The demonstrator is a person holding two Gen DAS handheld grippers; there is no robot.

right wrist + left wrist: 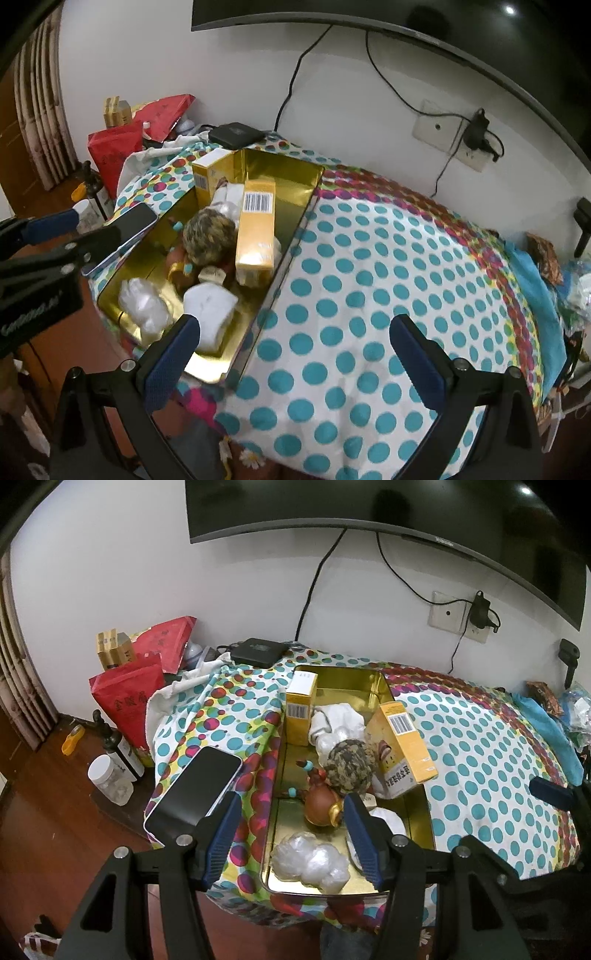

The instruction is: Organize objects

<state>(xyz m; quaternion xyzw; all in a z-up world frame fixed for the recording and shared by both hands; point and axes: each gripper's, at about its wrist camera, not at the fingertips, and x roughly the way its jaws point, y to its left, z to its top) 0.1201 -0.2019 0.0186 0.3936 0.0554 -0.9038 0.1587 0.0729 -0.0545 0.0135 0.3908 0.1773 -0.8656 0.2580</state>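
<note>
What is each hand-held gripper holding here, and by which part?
Nothing. The left hand-held gripper hangs open above the gold tin, and the right hand-held gripper is wide open over the spotted cloth.

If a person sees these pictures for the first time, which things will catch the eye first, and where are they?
First the gold tin, open in the middle of the polka-dot cloth and crowded with two yellow boxes, a mottled ball and crumpled plastic. Next the dark phone, lying on the cloth left of the tin. Both grippers, left and right, hang empty.
</note>
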